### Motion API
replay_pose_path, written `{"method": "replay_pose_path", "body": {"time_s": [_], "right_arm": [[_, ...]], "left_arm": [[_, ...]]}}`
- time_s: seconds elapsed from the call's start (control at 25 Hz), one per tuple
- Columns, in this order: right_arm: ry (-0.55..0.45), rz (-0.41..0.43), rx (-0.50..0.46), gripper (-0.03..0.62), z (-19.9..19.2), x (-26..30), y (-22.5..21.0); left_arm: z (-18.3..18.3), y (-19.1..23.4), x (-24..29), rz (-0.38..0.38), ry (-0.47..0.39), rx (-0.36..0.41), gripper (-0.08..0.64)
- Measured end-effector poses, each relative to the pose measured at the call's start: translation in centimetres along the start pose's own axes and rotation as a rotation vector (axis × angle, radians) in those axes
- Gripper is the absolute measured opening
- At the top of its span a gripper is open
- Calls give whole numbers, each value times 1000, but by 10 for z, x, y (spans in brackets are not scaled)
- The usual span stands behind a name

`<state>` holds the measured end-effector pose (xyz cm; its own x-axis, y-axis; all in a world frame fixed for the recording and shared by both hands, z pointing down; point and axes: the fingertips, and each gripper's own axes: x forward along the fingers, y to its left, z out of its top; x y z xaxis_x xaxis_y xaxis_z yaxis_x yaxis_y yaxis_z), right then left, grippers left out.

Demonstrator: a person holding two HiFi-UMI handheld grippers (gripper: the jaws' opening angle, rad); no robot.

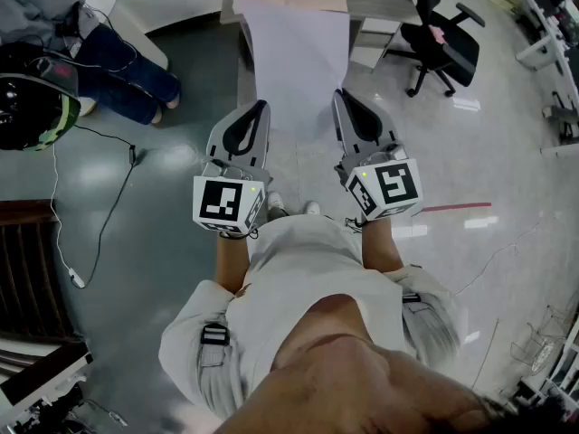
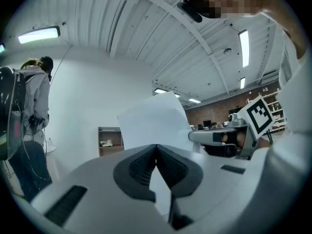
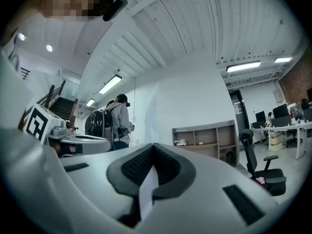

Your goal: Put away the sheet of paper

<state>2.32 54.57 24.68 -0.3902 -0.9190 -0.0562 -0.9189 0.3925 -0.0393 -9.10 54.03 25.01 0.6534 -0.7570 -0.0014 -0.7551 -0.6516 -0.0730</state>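
sheet of paper (image 1: 298, 57): white paper, matt, smooth
left gripper (image 1: 261, 107): grey plastic shell, matt; pads (image 2: 138, 167) dark and ribbed
right gripper (image 1: 343, 95): the same matt grey plastic
floor (image 1: 145, 242): grey, glossy, light glare towards 9 o'clock
shirt (image 1: 308, 260): pale matt cloth
ceiling (image 2: 146, 33): white ribbed panels

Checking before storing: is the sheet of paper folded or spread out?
Spread out: the sheet of paper shows one uncreased span, pinched by left gripper and right gripper.

Head view steeply down; gripper views close, upward; all share paper (image 1: 298, 52).
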Motion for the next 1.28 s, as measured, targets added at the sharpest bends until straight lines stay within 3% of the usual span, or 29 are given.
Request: {"method": "replay_pose_path", "body": {"time_s": [0.68,1.28], "right_arm": [[23,49,-18,19,-4,-10,4],[58,7,-53,18,-14,84,1]], "left_arm": [[-6,-11,-2,45,23,4,17],[-19,72,47,4,24,17,17]]}}
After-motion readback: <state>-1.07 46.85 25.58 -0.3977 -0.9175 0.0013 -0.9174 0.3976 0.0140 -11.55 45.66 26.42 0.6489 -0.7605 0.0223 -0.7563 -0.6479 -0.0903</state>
